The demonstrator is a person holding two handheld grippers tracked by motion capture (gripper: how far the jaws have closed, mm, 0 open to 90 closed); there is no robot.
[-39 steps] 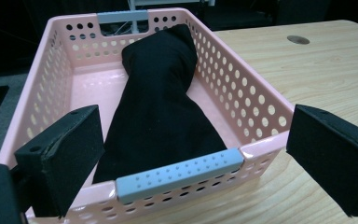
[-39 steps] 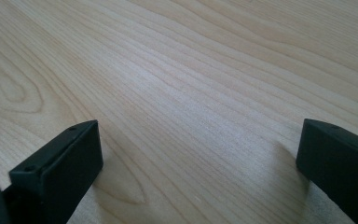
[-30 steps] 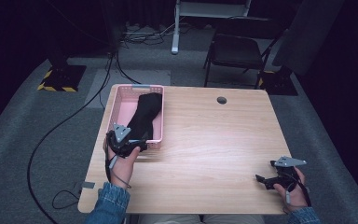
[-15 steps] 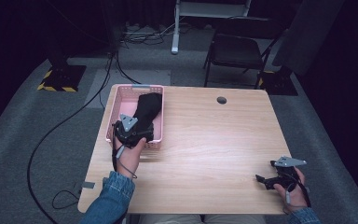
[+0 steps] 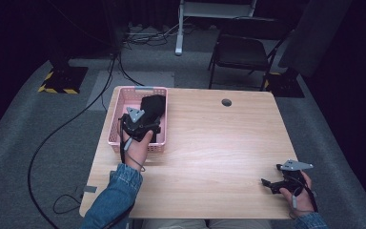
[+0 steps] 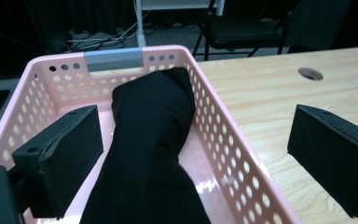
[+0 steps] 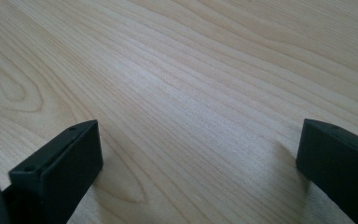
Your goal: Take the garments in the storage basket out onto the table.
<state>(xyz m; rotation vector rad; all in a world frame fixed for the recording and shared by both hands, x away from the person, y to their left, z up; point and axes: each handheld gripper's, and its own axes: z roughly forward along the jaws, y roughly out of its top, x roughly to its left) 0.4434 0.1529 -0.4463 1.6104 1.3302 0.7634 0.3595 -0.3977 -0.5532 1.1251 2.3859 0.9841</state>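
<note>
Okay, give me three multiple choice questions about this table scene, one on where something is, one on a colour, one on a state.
1. Where does the black cloth lie?
A. In the basket
B. On the bare tabletop
C. On the chair

2. What colour is the basket?
A. Blue
B. Pink
C. Green

3. How does the left hand-held gripper stand?
A. Shut on the cloth
B. Shut on the basket rim
C. Open, jaws apart

Answers:
1 A, the cloth runs along the inside of the perforated basket.
2 B, its walls and floor are pink, with a grey tab at the far rim.
3 C, the left gripper view shows one jaw over the basket's inside and the other beyond its wall, over the table, with the cloth between them ungripped.
</note>
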